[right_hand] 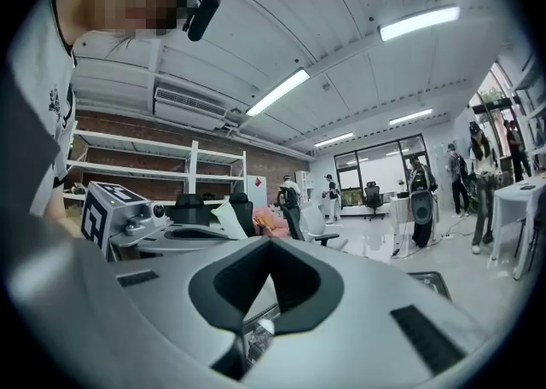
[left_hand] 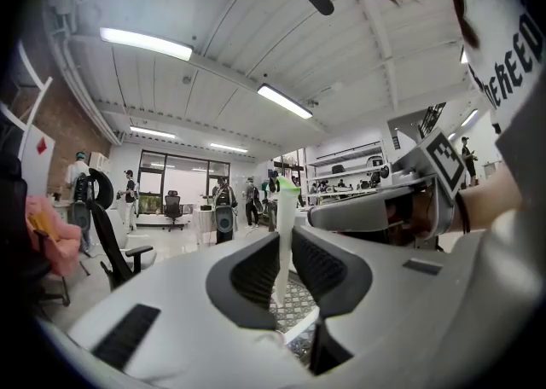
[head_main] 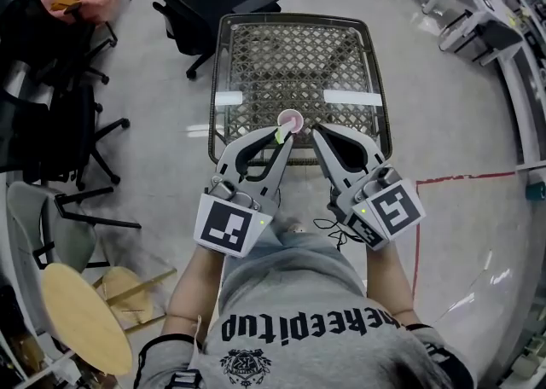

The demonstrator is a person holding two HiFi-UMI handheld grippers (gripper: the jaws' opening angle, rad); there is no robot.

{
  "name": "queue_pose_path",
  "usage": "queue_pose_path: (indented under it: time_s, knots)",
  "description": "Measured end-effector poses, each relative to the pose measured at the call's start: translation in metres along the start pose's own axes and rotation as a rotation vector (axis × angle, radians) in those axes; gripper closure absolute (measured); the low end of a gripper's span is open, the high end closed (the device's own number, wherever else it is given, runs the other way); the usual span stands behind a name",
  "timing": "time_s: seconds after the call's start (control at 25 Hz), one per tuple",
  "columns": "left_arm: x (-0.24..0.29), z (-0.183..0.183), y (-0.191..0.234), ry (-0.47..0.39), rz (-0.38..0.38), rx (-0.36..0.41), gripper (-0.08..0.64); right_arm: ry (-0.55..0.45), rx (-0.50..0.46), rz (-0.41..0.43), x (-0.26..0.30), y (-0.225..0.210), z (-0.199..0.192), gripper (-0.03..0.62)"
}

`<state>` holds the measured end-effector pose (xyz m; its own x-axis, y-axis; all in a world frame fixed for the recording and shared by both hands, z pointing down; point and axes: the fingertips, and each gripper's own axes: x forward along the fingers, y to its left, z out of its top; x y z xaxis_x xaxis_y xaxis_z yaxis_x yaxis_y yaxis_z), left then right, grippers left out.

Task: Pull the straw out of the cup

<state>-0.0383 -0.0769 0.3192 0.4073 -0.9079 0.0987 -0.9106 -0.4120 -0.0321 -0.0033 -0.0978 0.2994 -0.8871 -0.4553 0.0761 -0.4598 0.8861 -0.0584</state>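
- Grey printed T-shirt (head_main: 299, 293) fills the bottom of the head view, and both forearms are stretched out from it toward the table.
- Left gripper (head_main: 285, 136), grey plastic with a black-and-white marker cube, is clamped down narrow on a thin white straw with a green tip (left_hand: 281, 242). The straw is held upright between the ribbed black pads (left_hand: 256, 272), and its lower end can be seen hanging free over the weave.
- Small round pink cup (head_main: 291, 120) is stood on the table just past the left gripper's tips, with the green tip right beside its near rim.
- Right gripper (head_main: 317, 133), same build, is pinched together with nothing in it, just to the right of the cup.
- Rectangular glass-topped table with a dark wicker weave (head_main: 299, 46): the cup is parked close to the near edge, between two white tape strips (head_main: 352, 98). Plenty of top is left behind it, up to the far rim.
- Pale grey floor (head_main: 444, 106) is wide open on the right, out to a red line (head_main: 465, 177). A black office chair (head_main: 209, 3) is crowded against the far left corner.
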Motion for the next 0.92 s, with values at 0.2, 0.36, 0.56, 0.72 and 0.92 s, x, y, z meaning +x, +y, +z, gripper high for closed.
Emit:
queue_pose_path:
  time_s: [0.2, 0.36, 0.56, 0.72, 0.92]
  knots:
    - [0.003, 0.004, -0.001, -0.007, -0.015, 0.001, 0.485, -0.003, -0.007, -0.002, -0.002, -0.001, 0.0, 0.583]
    - [0.005, 0.005, -0.001, -0.008, -0.023, 0.007, 0.485, -0.005, -0.005, -0.007, -0.001, -0.002, -0.001, 0.583]
    - [0.004, 0.008, 0.001, -0.01, -0.021, 0.005, 0.484, -0.009, -0.005, -0.003, 0.002, -0.002, 0.0, 0.583]
    - [0.005, 0.006, 0.005, -0.005, -0.015, 0.007, 0.483, -0.011, -0.005, 0.002, 0.006, -0.003, -0.001, 0.583]
    - [0.008, 0.008, 0.013, -0.004, -0.008, -0.001, 0.484, -0.01, -0.004, 0.007, 0.015, -0.006, 0.001, 0.584]
